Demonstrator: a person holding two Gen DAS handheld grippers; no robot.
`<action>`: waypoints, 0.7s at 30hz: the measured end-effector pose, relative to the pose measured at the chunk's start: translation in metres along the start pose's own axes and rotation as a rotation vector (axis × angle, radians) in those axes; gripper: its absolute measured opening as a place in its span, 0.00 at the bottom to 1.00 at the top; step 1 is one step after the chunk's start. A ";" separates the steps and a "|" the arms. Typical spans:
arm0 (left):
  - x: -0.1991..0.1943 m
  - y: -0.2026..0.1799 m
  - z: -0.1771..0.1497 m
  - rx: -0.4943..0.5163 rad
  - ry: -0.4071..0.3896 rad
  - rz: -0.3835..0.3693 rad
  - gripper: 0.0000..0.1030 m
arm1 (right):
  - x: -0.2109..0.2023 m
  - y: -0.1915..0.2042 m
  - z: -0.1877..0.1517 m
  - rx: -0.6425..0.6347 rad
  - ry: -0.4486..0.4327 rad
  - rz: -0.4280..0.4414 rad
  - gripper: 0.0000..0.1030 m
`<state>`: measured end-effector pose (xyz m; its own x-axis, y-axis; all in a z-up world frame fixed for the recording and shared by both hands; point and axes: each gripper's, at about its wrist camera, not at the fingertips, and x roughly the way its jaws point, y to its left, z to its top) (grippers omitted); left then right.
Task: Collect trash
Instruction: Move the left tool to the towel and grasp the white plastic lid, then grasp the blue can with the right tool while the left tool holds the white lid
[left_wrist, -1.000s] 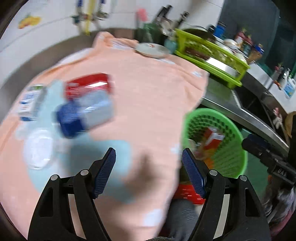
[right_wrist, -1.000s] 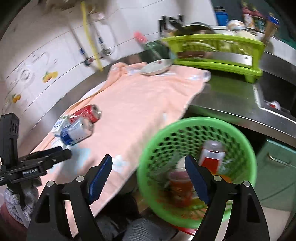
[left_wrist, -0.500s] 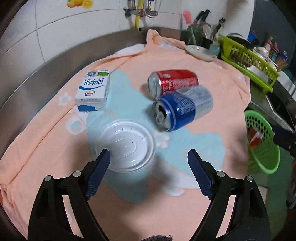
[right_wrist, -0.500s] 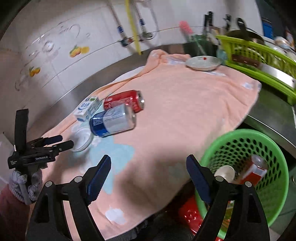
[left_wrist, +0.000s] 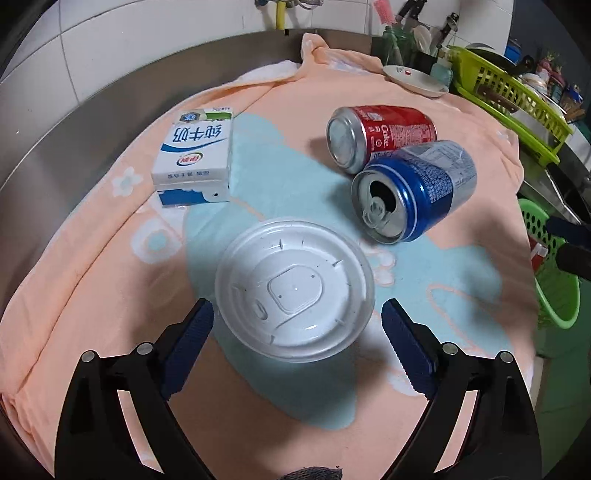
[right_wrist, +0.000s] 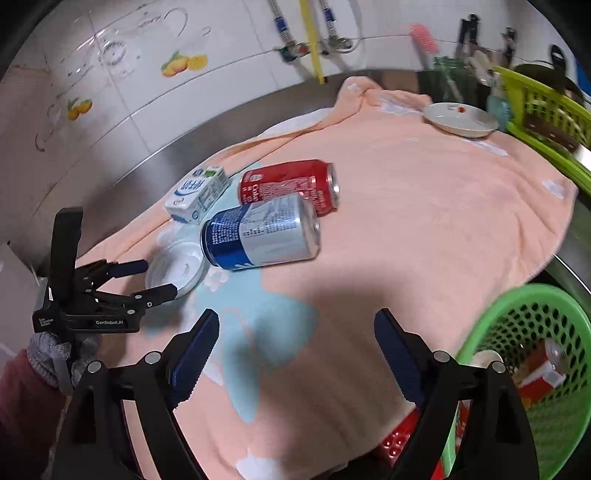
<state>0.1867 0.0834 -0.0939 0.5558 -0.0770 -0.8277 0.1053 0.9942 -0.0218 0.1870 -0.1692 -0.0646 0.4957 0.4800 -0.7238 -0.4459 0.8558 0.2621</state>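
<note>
Lid (left_wrist: 294, 288): lying flat, centred just ahead betw L gripper (left_wrist: 297, 323) pads — nearer arm.
L jaws: gaping wide, straddling rim.
R gripper (right_wrist: 296, 334): hanging apart, empty — off toward basket (right_wrist: 546, 373).

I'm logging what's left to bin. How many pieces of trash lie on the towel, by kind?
Drink cans: 2, the red can and the blue can
Milk cartons: 1, the milk carton
Plastic lids: 1, the white lid
Total: 4
</note>
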 end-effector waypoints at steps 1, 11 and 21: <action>0.002 0.001 0.000 0.003 0.002 0.003 0.88 | 0.004 0.001 0.003 -0.010 0.007 0.010 0.82; 0.014 0.004 0.003 0.039 0.011 -0.024 0.91 | 0.032 0.014 0.025 -0.053 0.014 0.006 0.83; 0.024 0.010 0.004 0.017 0.021 -0.043 0.89 | 0.045 0.021 0.029 -0.051 0.024 0.000 0.83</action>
<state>0.2037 0.0911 -0.1117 0.5330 -0.1181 -0.8378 0.1433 0.9885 -0.0482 0.2216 -0.1238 -0.0736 0.4778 0.4750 -0.7389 -0.4837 0.8445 0.2301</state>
